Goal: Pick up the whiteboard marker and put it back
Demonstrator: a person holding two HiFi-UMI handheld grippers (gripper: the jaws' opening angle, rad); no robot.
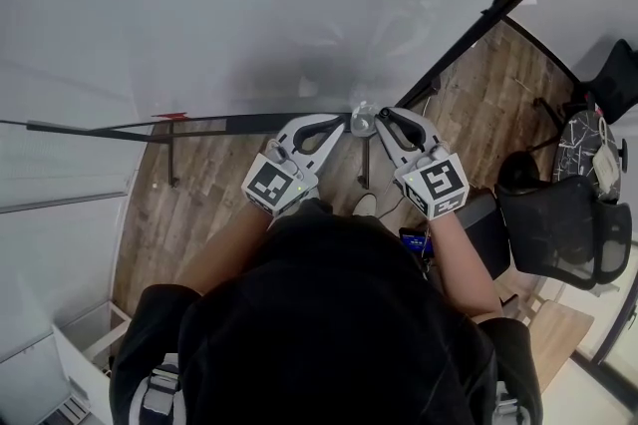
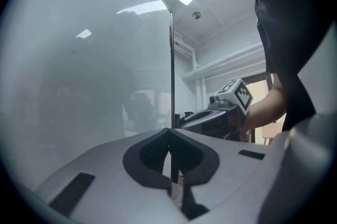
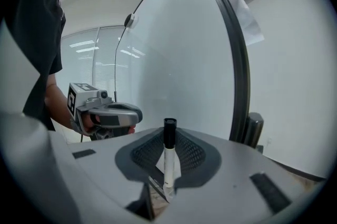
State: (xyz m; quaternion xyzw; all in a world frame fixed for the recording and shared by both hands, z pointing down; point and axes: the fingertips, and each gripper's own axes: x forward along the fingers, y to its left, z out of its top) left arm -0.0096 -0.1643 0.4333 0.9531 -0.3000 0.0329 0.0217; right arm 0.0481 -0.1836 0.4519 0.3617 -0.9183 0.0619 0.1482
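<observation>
The right gripper clamps a whiteboard marker, white barrel with a black cap, upright between its pads near the whiteboard. The left gripper has its jaws pressed together, empty.

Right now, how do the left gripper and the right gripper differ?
Grip: the right gripper is shut on the whiteboard marker, which stands upright with its black cap on top; the left gripper holds nothing.
Jaws: the left gripper's tips meet; the right gripper's stand apart, one on each side of the marker.
Shared: both are grey and held side by side, close to the whiteboard.
</observation>
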